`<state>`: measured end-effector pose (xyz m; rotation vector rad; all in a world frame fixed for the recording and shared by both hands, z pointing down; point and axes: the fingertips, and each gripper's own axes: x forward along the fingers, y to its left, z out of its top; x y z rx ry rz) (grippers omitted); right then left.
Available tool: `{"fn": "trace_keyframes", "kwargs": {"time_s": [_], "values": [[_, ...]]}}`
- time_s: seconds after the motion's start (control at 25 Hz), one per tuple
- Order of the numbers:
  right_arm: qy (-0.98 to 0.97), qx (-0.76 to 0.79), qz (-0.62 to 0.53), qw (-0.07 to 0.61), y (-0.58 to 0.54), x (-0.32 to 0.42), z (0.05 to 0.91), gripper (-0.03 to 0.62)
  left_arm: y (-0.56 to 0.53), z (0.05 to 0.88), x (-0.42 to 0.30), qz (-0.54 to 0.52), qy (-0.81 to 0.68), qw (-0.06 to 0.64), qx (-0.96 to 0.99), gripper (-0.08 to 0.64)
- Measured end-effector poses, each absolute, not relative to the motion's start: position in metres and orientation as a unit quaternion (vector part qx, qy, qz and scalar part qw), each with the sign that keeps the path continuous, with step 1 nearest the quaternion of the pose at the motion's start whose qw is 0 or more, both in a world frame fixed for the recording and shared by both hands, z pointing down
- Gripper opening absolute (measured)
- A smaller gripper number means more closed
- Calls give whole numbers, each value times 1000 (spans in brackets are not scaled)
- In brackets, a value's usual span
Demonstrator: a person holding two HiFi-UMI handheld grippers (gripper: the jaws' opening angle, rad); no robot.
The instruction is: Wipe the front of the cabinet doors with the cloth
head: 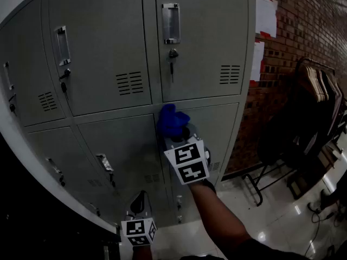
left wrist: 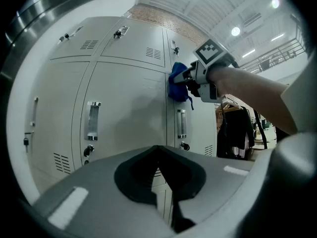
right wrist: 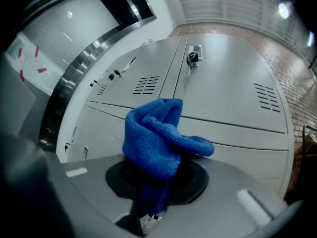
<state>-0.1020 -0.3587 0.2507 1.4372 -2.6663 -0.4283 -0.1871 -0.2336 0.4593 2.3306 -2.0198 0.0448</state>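
The grey metal cabinet [head: 108,47] has several doors with recessed handles and vent slots. My right gripper [head: 177,135] is shut on a bunched blue cloth [head: 172,119]. The cloth is held against the cabinet front at the seam below the upper right door [head: 206,42]. In the right gripper view the cloth [right wrist: 158,143] bulges out of the jaws, with the door [right wrist: 223,88] close behind it. The left gripper view shows the cloth [left wrist: 178,87] and the right gripper [left wrist: 192,79] from the side. My left gripper [head: 140,203] hangs low in front of the bottom doors, shut and holding nothing [left wrist: 161,175].
A key hangs in the upper right door's lock [head: 172,58]. To the right are a brick wall [head: 303,26] with white papers [head: 265,15] and a dark clothes rack with hangers [head: 317,91]. A glossy floor [head: 282,215] lies below.
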Motion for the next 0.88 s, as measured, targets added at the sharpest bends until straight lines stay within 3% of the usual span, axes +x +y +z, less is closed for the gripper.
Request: {"fn": "trace_keyframes", "kwargs": {"time_s": [0.36,0.88], "values": [[-877,457,-139,47,-361,-86,251,81,-231,462,-181,16,-657,33,753,14],[-839,523,-139,63,-391,41,251,80,-230,466,-165,26,-649,34,760,14]]}}
